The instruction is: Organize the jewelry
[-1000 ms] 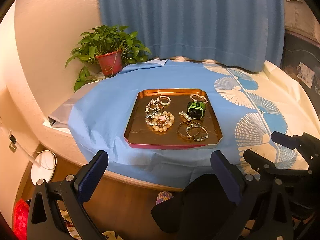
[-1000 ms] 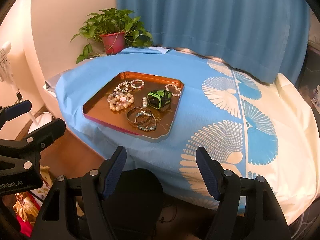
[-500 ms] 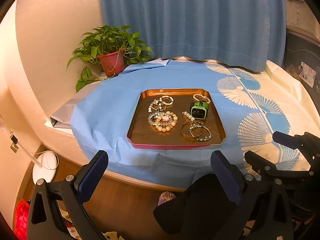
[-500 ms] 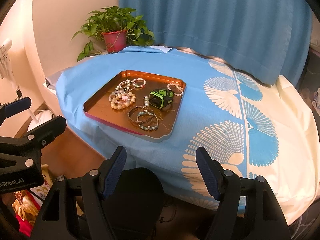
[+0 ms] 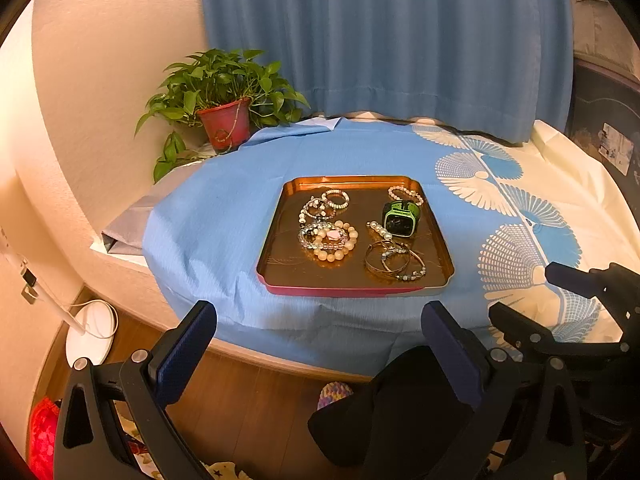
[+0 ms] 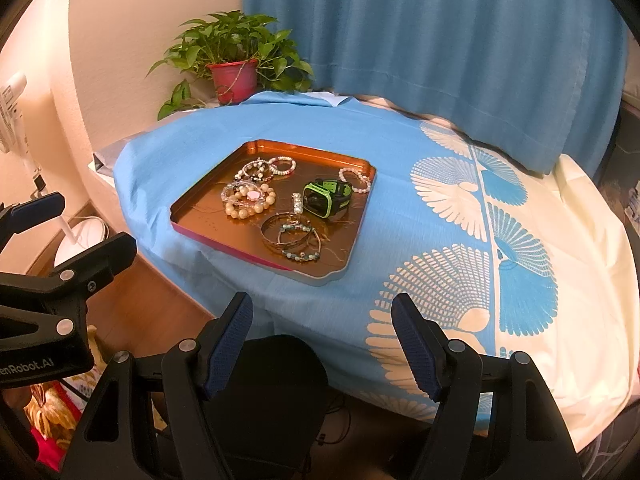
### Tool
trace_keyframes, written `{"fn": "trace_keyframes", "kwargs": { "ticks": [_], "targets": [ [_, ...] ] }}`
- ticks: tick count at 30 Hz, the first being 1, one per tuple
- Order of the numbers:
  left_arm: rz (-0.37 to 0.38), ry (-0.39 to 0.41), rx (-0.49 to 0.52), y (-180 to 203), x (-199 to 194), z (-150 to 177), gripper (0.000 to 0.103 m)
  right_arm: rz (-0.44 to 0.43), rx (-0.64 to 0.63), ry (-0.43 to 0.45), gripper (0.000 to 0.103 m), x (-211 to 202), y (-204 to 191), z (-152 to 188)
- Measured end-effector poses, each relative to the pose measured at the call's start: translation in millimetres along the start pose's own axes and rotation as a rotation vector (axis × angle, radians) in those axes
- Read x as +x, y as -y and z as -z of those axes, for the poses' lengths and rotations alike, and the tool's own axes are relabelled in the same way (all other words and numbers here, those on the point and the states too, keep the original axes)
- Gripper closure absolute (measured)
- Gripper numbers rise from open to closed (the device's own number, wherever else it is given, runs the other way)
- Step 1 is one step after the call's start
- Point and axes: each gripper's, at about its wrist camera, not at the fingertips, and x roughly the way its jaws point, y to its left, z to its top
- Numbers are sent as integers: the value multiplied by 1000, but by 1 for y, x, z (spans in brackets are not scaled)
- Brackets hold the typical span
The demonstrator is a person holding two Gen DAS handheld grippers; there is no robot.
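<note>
A copper tray [image 5: 280, 268] [image 6: 192, 216] lies on the blue cloth. It holds several bead bracelets: a cream bead cluster [image 5: 330, 238] [image 6: 248, 198], thin bangles [image 5: 394, 262] [image 6: 292, 236], and a green and black watch [image 5: 401, 218] [image 6: 326, 198]. My left gripper [image 5: 320, 328] is open and empty, short of the table's near edge. My right gripper [image 6: 322, 316] is open and empty, over the table's near edge, short of the tray. The right gripper shows at the right of the left wrist view [image 5: 560, 292]; the left gripper shows at the left of the right wrist view [image 6: 76, 232].
A potted plant [image 5: 224, 120] [image 6: 234, 76] stands at the back left by the wall. A blue curtain [image 5: 380, 40] hangs behind. The cloth [image 6: 460, 208] turns cream with fan patterns to the right. A fan base [image 5: 90, 336] stands on the wooden floor at left.
Both grippers have moved a little closer to the table; the tray looks larger and has shifted right in the left wrist view. Both stay open.
</note>
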Motion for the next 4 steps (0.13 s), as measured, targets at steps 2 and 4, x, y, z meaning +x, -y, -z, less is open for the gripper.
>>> {"fn": "trace_keyframes", "kwargs": {
  "ticks": [2,4],
  "targets": [
    [-4,2,2,0,0,0,1,-5,-8,-2,31,0,-2,0],
    [-7,-1,6,-2,1,2,1,-8,-12,-1,31,0,-3,1]
  ]
}}
